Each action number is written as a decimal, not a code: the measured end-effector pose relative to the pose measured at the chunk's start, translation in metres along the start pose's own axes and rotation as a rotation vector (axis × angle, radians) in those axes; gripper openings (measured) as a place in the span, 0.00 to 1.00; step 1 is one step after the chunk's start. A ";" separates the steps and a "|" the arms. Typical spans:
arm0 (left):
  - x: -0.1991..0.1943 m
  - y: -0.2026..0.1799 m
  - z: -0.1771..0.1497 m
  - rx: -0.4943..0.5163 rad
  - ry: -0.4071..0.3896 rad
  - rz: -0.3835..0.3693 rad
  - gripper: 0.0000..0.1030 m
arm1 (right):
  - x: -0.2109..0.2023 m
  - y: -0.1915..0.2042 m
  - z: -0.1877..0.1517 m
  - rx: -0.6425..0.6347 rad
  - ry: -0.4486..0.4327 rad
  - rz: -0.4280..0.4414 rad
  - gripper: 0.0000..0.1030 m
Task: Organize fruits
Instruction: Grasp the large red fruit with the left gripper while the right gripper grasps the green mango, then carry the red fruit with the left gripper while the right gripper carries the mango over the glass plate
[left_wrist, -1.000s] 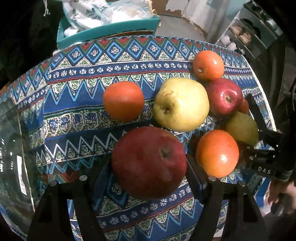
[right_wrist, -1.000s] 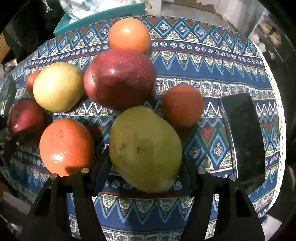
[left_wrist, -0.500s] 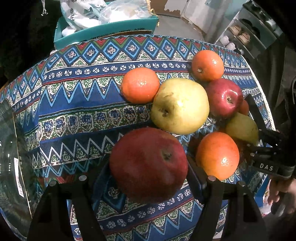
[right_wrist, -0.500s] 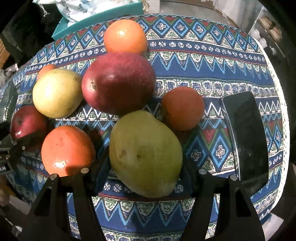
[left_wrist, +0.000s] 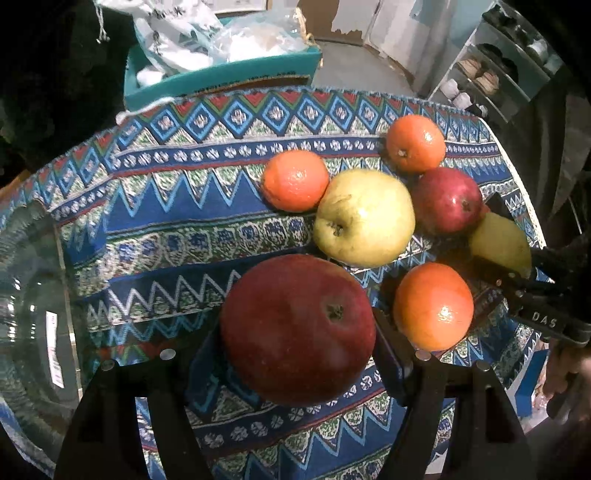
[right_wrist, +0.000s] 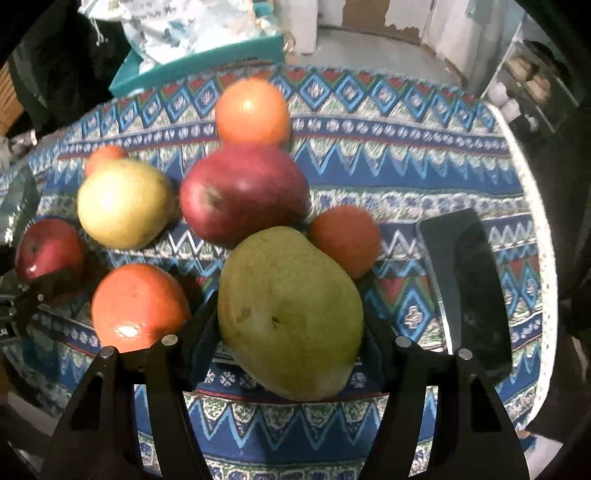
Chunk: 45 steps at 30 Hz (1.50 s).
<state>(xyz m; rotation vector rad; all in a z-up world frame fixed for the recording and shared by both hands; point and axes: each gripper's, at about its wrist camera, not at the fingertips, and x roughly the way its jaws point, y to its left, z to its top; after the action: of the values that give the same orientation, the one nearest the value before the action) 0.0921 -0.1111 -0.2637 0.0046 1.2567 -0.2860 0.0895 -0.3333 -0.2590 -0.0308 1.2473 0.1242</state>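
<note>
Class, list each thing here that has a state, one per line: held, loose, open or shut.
Left gripper: shut on big red apple.
Right gripper: shut on pear.
Yellow apple: loose on cloth.
Small red apple: loose.
Phone: flat, screen dark.

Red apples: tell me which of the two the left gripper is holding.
The larger, darker red apple, clamped between the left gripper's fingers. The smaller red apple sits farther back on the tablecloth, beside the yellow apple, untouched.

Woven cloth tablecloth (left_wrist: 177, 206); glossy orange (left_wrist: 434, 306); clear glass bowl (left_wrist: 29, 295).
</note>
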 end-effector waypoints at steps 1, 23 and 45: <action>-0.005 0.000 0.000 0.003 -0.011 0.007 0.74 | -0.004 0.000 0.001 0.000 -0.012 -0.003 0.64; -0.113 -0.010 -0.004 0.045 -0.246 0.048 0.74 | -0.108 0.021 0.015 -0.020 -0.269 0.010 0.64; -0.197 0.020 -0.009 -0.003 -0.404 0.075 0.74 | -0.197 0.076 0.031 -0.106 -0.477 0.095 0.64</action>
<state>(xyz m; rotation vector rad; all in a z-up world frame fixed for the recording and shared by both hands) 0.0336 -0.0485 -0.0848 -0.0086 0.8535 -0.2074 0.0493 -0.2699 -0.0592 -0.0313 0.7648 0.2645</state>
